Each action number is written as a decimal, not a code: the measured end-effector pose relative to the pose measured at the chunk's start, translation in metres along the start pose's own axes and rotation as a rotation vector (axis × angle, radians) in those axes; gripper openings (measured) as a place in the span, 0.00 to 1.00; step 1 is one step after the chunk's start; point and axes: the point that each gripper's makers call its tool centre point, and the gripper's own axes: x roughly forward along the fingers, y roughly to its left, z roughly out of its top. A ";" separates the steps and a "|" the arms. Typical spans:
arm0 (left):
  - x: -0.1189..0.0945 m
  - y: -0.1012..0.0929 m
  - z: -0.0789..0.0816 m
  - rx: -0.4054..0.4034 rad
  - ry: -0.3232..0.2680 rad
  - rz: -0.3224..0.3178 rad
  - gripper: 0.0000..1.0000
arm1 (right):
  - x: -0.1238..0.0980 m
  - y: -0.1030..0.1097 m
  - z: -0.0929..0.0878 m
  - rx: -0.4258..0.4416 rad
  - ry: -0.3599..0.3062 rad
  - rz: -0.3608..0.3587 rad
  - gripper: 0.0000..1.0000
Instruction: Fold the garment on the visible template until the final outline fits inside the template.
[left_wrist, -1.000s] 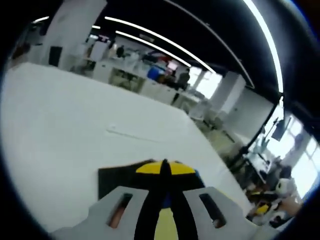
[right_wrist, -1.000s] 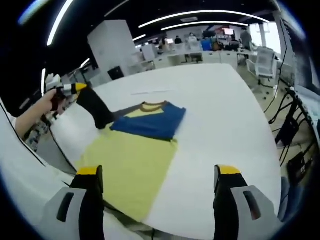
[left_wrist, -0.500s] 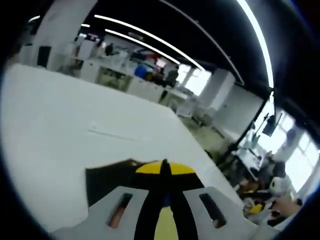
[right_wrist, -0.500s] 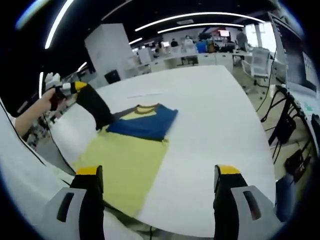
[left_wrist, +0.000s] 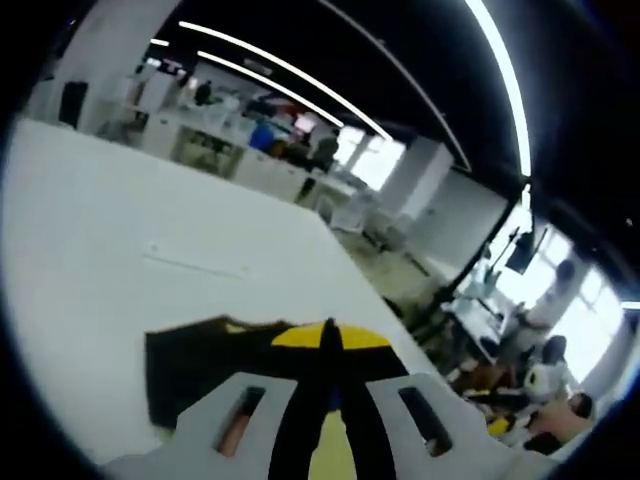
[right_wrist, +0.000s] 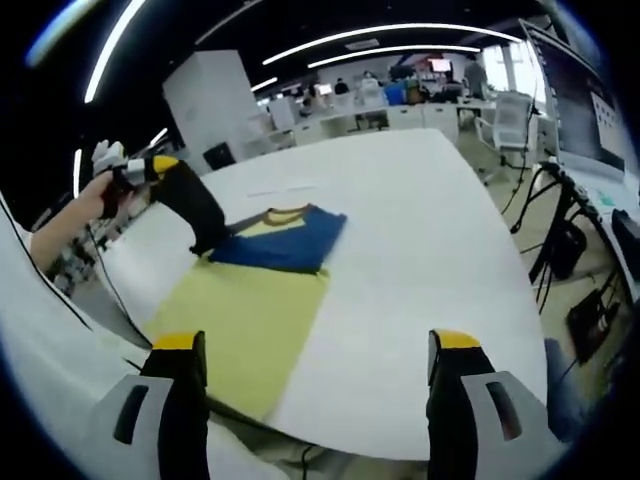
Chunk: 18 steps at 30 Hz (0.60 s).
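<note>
While one dark sleeve hangs lifted off the counter, the fold stands partway done.

Scene: a yellow shirt (right_wrist: 250, 310) with blue and dark sleeves lies on a large white counter (right_wrist: 420, 260) in an open office.

Left claw: seen in the right gripper view, the left claw (right_wrist: 160, 168) is held up at the counter's edge by a person's hand (right_wrist: 108, 190), clenched on the dark sleeve (right_wrist: 195, 215), which stretches down to the shirt. In the left gripper view its jaws meet in a closed line, with dark cloth (left_wrist: 200, 355) just beyond them.

Right claw: the right claw (right_wrist: 310, 370) hovers near the shirt's hem, jaws wide apart and gripping nothing.

Done: the blue sleeve (right_wrist: 285, 240) already lies folded across the chest, below the collar.

Left: the dark sleeve appears yet to be laid inward, and the long yellow body likely needs folding up to shorten the outline.

Template: a faint pale line (right_wrist: 278, 189) marks the counter beyond the collar; whether it belongs to the template is unclear.
</note>
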 end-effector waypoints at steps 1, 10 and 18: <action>0.002 -0.001 0.000 -0.001 0.001 -0.005 0.00 | -0.001 -0.001 0.000 0.001 -0.001 -0.002 0.91; 0.013 -0.005 -0.009 -0.007 0.011 -0.015 0.00 | -0.009 -0.008 -0.001 0.003 -0.004 -0.021 0.91; 0.026 0.004 -0.008 -0.067 -0.015 0.018 0.00 | -0.008 -0.009 -0.001 0.001 0.001 -0.018 0.91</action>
